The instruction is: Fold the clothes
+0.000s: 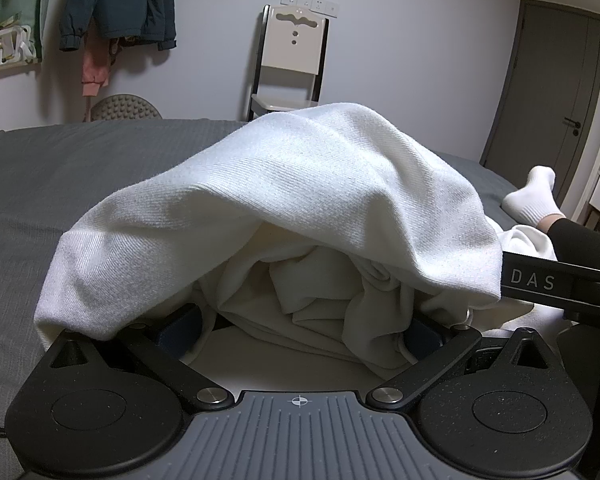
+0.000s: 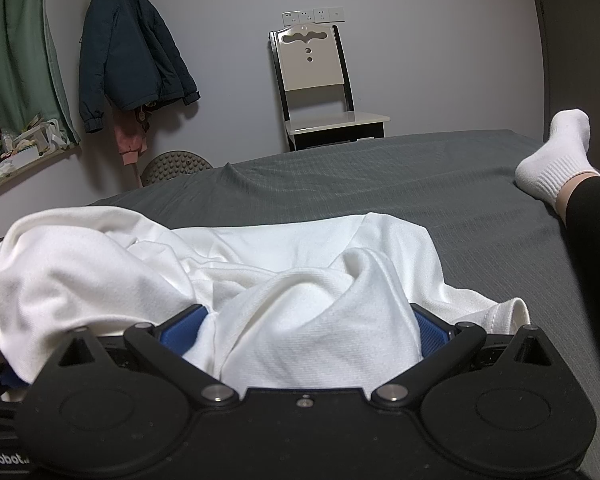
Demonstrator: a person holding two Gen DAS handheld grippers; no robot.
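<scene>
Here, white garment (image 2: 300, 320) bunched between both wide-spread tongs (image 1: 300, 328) (image 2: 312, 328), on grey bed (image 2: 420, 184).

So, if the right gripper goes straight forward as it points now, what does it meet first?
The white garment: its cloth already fills the space inside the right gripper. Beyond that lies the grey bed cover, though depth is hard to judge.

A grey quilted bedspread (image 2: 340, 184) carries a person's white-socked foot (image 2: 556, 156), while a cream wooden chair (image 2: 320, 92) stands against the pale wall beside a hanging dark navy padded jacket (image 2: 128, 56) and green curtain (image 2: 16, 60).
</scene>
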